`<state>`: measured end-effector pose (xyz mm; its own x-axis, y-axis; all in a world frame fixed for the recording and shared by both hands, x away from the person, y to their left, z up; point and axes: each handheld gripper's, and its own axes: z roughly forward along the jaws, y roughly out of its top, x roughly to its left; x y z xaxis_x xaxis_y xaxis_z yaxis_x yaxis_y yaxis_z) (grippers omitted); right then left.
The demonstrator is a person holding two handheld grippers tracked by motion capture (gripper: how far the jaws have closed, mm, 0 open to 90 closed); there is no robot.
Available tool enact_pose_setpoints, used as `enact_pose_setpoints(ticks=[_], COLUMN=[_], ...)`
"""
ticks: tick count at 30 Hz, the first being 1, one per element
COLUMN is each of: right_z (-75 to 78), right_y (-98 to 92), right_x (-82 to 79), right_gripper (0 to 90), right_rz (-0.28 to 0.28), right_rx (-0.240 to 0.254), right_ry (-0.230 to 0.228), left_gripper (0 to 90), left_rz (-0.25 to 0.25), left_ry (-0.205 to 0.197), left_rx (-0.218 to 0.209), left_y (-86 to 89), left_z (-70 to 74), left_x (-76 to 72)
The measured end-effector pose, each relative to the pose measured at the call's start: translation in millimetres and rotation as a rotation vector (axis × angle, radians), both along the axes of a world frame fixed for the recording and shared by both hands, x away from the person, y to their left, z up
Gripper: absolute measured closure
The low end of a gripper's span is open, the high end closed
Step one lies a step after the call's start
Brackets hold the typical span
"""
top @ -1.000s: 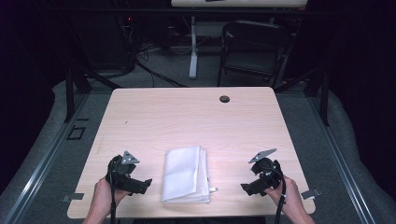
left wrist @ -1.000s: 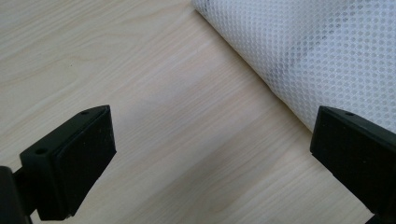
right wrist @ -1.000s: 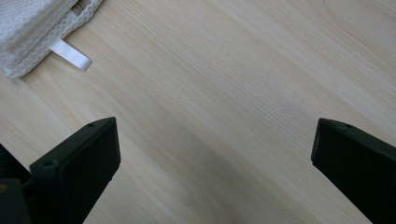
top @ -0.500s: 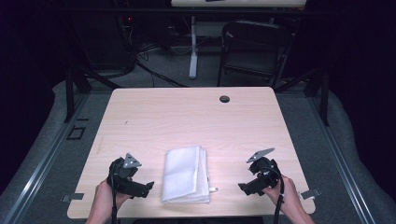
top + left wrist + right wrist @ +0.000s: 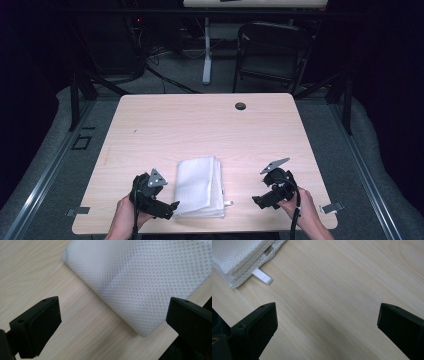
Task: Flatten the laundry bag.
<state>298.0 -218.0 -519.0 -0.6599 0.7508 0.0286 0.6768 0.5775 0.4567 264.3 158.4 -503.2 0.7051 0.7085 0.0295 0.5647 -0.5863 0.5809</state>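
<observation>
One folded white mesh cloth (image 5: 198, 187) is lying on the pale wooden table (image 5: 200, 125); two grippers, left (image 5: 167, 209) and right (image 5: 258, 200), are flanking it, jaws spread wide.

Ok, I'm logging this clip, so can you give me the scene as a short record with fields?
surface: light wood table
main item: folded white mesh cloth, lying flat near the table's front edge
cloth detail: small white tag sticking out from one edge
left tool: jaws open, right beside the cloth's near left corner, gripping nothing
right tool: jaws open, over bare wood, apart from the cloth
other: small dark round fitting near the far edge
</observation>
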Motion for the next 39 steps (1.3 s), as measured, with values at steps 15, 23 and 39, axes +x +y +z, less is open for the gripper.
enact_pose_setpoints(ticks=[15,23,39], right_z=[-0.5,-2.6,-5.2], right_y=[5.3,5.5,5.7], right_x=[-0.6,0.7,1.9], right_gripper=[3.1,3.4,4.2], right_rz=[0.007,0.007,-0.005], right_rx=[0.023,0.011,0.031], right_ry=[0.016,0.020,0.038], left_gripper=[0.2,0.2,9.1], left_rz=[-0.101,-0.137,-0.242], left_ry=[-0.003,0.014,0.016], left_rx=[-0.013,-0.006,0.108], left_y=[-34.3,-48.8,-97.7], left_z=[-3.3,-8.9,-29.5], left_x=[-6.8,-6.2,6.8])
